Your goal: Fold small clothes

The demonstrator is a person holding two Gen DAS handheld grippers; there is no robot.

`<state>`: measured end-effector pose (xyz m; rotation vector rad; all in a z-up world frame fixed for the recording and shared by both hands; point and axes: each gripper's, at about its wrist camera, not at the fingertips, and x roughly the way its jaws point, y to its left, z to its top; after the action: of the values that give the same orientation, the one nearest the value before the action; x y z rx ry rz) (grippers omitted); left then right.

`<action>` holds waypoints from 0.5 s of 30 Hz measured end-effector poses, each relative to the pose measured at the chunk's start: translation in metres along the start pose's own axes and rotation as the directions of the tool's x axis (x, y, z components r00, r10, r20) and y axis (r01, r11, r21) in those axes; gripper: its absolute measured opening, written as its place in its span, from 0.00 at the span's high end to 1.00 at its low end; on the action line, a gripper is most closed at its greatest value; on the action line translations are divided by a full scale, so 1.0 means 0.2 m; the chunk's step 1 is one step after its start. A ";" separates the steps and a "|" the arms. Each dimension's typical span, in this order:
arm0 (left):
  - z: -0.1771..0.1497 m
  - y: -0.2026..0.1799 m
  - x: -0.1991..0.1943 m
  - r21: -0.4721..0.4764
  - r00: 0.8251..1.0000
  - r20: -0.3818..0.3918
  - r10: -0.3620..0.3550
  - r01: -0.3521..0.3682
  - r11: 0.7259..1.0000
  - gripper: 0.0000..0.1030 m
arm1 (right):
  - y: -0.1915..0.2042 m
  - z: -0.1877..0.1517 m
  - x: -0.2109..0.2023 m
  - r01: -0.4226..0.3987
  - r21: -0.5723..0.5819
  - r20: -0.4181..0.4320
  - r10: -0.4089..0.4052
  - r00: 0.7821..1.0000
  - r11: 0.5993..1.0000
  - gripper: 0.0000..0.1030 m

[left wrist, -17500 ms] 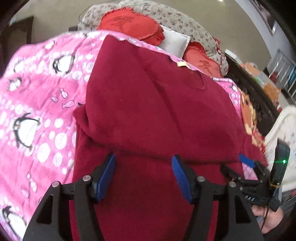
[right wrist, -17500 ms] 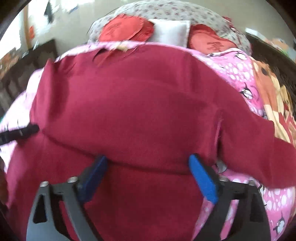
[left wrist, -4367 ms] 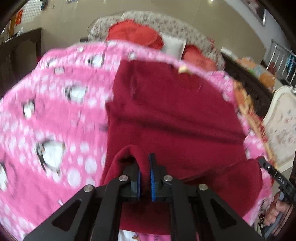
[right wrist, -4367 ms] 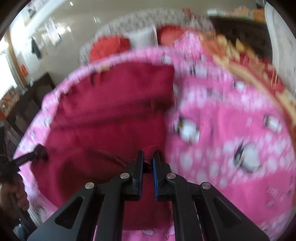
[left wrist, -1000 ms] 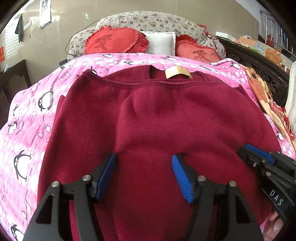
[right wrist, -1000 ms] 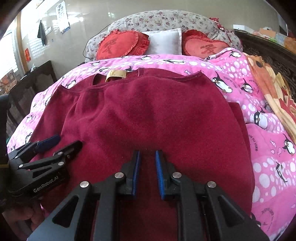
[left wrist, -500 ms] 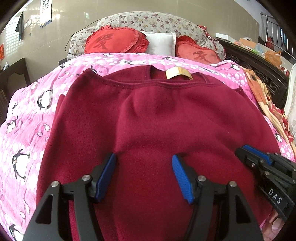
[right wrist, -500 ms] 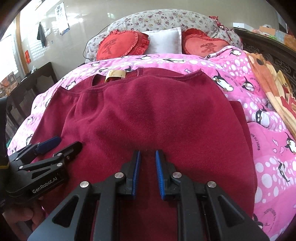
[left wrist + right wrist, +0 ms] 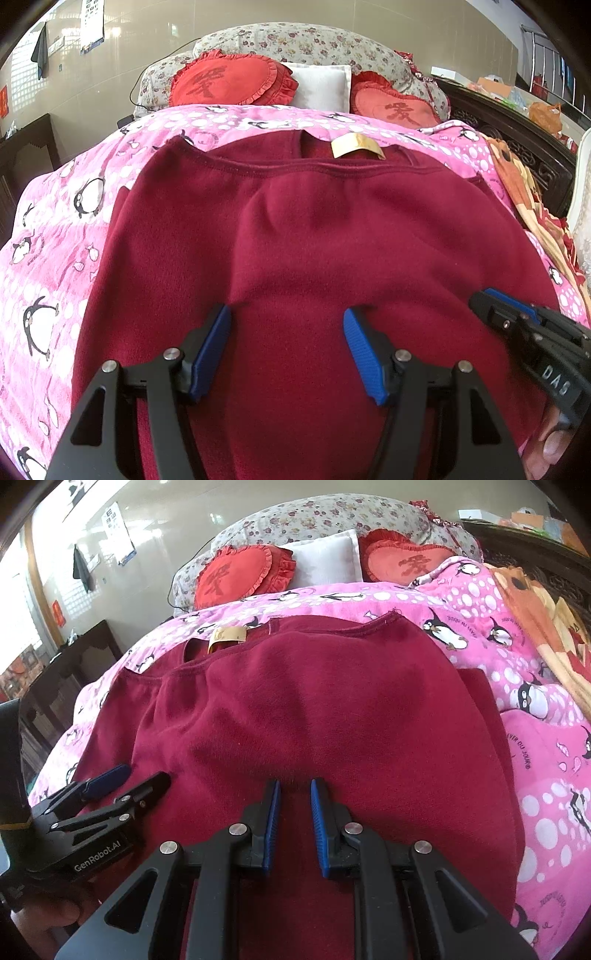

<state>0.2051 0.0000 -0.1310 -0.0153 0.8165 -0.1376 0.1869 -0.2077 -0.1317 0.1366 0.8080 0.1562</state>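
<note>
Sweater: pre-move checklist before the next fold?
1. Left claw free of cloth: ok, open.
2. Right claw free of cloth: ok, slightly open, nothing pinched.
3. Maroon sweater lying flat on the penguin blanket: ok, bottom folded up over the body.
4. Folded hem level with the tan neck label: ok, just short of it.
5. Sleeves tucked under: cannot tell.

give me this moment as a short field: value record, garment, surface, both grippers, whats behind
garment: dark red fleece sweater, folded, tan neck label showing at the far edge
surface: pink penguin-print blanket on a bed
left gripper: jaws wide apart, nothing held, over the sweater's near part
right gripper: jaws narrowly apart, nothing between the pads
behind: two red heart cushions, white pillow, floral pillow
</note>
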 end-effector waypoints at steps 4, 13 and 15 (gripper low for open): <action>0.00 0.00 0.00 0.000 1.000 -0.003 0.001 -0.001 1.000 0.34 | 0.11 0.00 0.02 0.115 -0.094 0.004 -0.115 0.993 0.989 1.00; -0.01 0.04 -0.25 -0.059 0.999 -0.038 -0.032 0.030 0.998 0.34 | 0.24 0.07 -0.12 0.264 -0.215 -0.017 -0.273 0.962 0.940 1.00; -0.11 0.08 -0.42 -0.103 0.996 0.015 -0.083 0.084 0.991 0.29 | 0.24 0.03 -0.25 0.231 -0.208 0.034 -0.229 0.973 0.950 1.00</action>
<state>0.1334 0.0274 -0.0865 -0.1481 0.8117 -0.1738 0.1533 -0.1699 -0.0830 -0.1575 0.7869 0.0196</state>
